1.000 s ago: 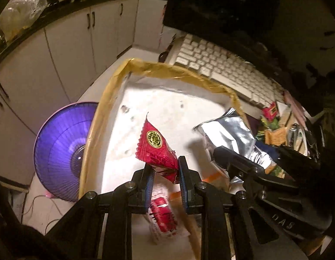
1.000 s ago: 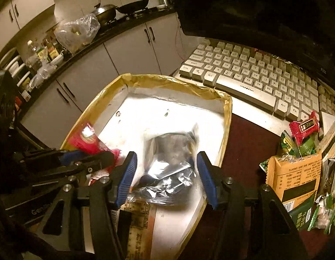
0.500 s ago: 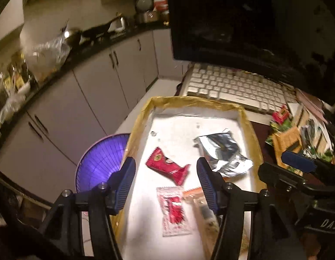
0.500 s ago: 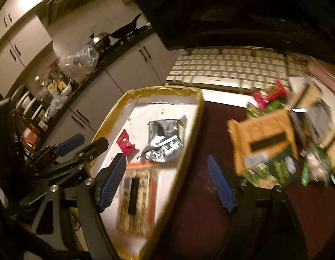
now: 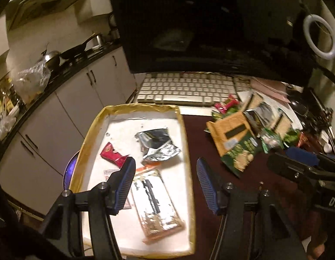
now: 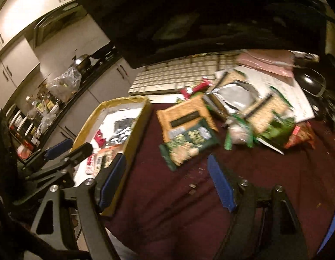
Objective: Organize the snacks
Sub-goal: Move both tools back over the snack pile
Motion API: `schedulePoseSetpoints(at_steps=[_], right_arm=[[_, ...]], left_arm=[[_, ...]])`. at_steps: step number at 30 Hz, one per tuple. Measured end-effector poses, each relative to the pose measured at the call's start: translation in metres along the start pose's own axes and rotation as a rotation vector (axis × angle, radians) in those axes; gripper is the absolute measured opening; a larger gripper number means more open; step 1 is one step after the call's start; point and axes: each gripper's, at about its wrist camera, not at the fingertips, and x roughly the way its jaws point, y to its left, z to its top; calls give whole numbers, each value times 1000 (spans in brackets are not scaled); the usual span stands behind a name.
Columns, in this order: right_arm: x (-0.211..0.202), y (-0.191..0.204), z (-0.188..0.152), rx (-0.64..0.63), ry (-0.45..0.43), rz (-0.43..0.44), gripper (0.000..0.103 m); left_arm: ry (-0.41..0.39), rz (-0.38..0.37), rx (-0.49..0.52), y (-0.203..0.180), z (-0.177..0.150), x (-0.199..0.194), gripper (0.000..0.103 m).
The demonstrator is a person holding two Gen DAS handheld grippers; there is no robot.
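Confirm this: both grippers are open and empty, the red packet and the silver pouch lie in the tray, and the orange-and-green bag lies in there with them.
Not quite. The orange-and-green bag lies outside the tray, on the dark red tabletop; the left wrist view shows it. The rest stands: left gripper and right gripper are open and empty, and the red packet and silver pouch lie in the tray.

Glossy crinkled foil pouch (image 5: 157, 144) in a matt cardboard tray (image 5: 89, 138).

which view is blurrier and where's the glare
Right wrist view: heavy motion blur over the snack pile. Left wrist view: sharper, with glare on the clear packet in the tray. Both are dim, yellowish, and fisheye-curved.
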Motion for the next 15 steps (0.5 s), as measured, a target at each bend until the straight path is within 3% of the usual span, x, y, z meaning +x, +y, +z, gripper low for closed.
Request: schedulePoseSetpoints(at_steps=[3,8,15], right_arm=[[-12,-24,-4,32,-13,-19,78],[-30,-69,-5,117,-52,-61,78],[-28,-95,2,143,-51,-49,76]], left_arm=[[5,-53,6,-11,0,-5,59],[26,-209,-8,-22,2,-8,60],[85,-227,29,-51,11,19,61]])
